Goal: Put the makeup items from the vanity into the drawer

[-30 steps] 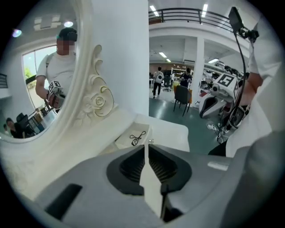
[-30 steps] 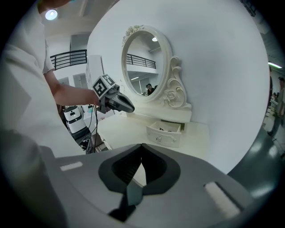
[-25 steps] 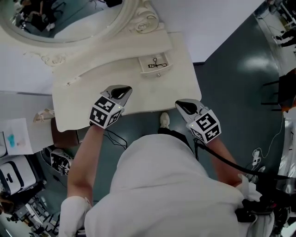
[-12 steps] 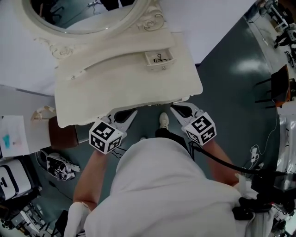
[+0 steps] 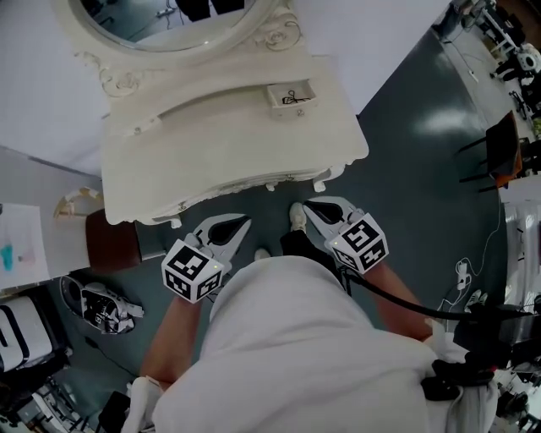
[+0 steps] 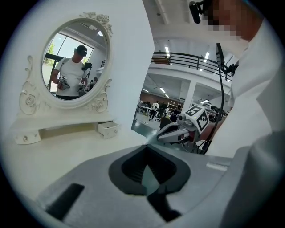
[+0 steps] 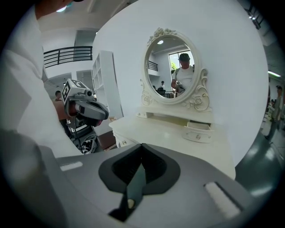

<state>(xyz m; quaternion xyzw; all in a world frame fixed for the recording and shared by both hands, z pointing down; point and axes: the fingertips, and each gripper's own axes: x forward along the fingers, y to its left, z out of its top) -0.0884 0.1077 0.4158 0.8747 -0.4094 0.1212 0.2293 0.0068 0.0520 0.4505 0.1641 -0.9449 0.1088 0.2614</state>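
Observation:
The white vanity (image 5: 237, 144) stands ahead of me, with its oval mirror (image 5: 177, 17) at the back. Its small drawer (image 5: 292, 95) on the right of the shelf is pulled open, and a black wire-like item (image 5: 290, 98) lies inside. Both grippers hang over the floor, short of the vanity's front edge. My left gripper (image 5: 245, 221) is shut with nothing between its jaws, its tips meeting in the left gripper view (image 6: 145, 146). My right gripper (image 5: 308, 205) is also shut and empty (image 7: 141, 145). The drawer also shows in the right gripper view (image 7: 198, 131).
A brown stool or box (image 5: 114, 241) sits at the vanity's left end. A bag (image 5: 101, 306) lies on the dark floor lower left. A foot in a white shoe (image 5: 297, 217) stands below the vanity edge. A black cable (image 5: 406, 309) trails from my right gripper.
Both grippers have drawn back from over the vanity top to over the floor in front of it. The vanity now sits farther up the head view.

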